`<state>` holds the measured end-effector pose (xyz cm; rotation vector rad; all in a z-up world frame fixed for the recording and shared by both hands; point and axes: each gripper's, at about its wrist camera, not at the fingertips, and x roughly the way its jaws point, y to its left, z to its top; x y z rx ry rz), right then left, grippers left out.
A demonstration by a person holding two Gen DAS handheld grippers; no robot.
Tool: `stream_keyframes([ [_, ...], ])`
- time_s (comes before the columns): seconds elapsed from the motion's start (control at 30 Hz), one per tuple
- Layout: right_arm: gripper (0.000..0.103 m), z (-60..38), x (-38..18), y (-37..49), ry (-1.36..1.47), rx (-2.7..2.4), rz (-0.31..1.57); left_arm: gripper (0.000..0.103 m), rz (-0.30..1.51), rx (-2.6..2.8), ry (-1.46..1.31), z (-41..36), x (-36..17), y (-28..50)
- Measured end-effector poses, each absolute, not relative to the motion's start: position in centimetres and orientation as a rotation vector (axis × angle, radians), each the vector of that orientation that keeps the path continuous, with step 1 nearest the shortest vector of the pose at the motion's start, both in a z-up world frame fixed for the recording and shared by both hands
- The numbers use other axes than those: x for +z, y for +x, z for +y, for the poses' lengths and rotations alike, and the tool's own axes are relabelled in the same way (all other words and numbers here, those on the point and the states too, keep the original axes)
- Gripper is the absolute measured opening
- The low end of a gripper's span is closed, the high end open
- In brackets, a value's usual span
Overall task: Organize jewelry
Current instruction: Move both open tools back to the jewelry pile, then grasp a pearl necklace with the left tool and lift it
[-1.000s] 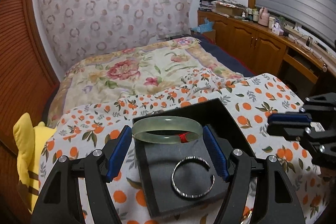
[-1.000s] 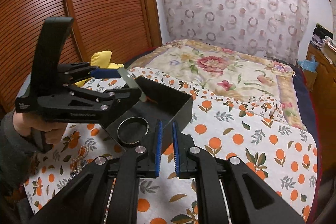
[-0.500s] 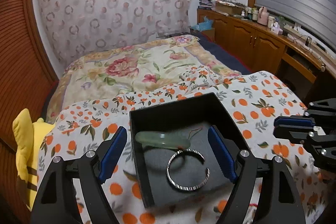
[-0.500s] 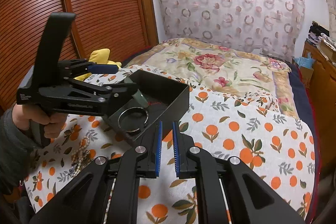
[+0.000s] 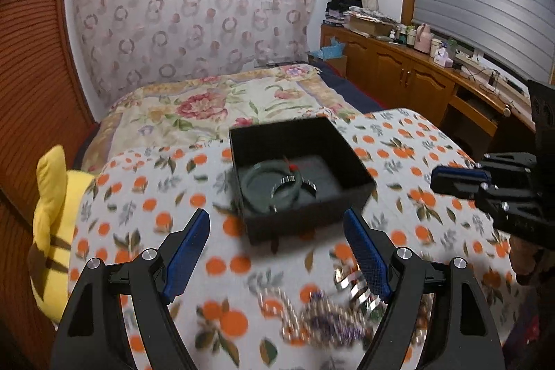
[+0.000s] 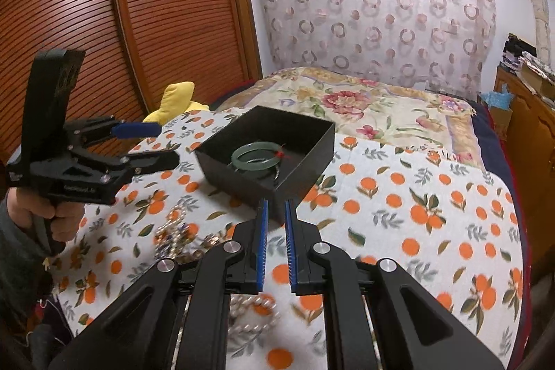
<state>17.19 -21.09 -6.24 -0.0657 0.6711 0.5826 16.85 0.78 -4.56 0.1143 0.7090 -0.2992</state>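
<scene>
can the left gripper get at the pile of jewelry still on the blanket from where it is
Probably yes. The left gripper is wide open and empty, and the loose jewelry pile lies uncovered on the blanket just below its fingertips. The black box sits beyond, out of the path.

An open black square box (image 5: 305, 196) sits on the orange-print cloth. Inside it a pale green jade bangle (image 5: 267, 188) with a small red thread lies flat, overlapping a silver open cuff bracelet (image 5: 295, 184). Nearer the camera, a blurred heap of beaded and silver jewelry (image 5: 333, 311) lies loose on the cloth.
</scene>
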Motion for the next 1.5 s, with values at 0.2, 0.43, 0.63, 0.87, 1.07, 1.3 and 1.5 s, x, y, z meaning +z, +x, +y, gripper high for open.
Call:
stream_keyframes([
  [0.2, 0.011, -20.9, -6.8, 14.5, -0.051, 0.58, 0.681, 0.075, 0.738, -0.315, 0.085, 1.5, -6.4, 13.3],
  [0.43, 0.011, -20.7, -7.9, 12.8, -0.036, 0.583, 0.705, 0.051, 0.818, -0.314, 0.027, 3.4, -9.6, 11.9],
  [0.63, 0.011, -20.9, -8.4, 11.9, -0.029, 0.58, 0.715, 0.036, 0.871, -0.308, 0.017, 3.6, -11.3, 12.6],
  [0.87, 0.011, -21.1, -8.8, 11.3, -0.033, 0.582, 0.726, 0.035, 0.883, -0.284, 0.071, 2.2, -11.8, 13.5],
  [1.07, 0.011, -21.2, -9.1, 10.8, -0.024, 0.588, 0.725, 0.023, 0.874, -0.257, 0.14, 1.1, -11.6, 14.0],
  [1.3, 0.011, -21.1, -9.6, 10.5, -0.02, 0.591, 0.727, 0.01, 0.88, -0.257, 0.138, 1.4, -11.8, 13.8],
  [1.5, 0.011, -20.9, -9.7, 10.4, -0.023, 0.595, 0.731, 0.009, 0.881, -0.272, 0.145, 1.1, -11.7, 14.4],
])
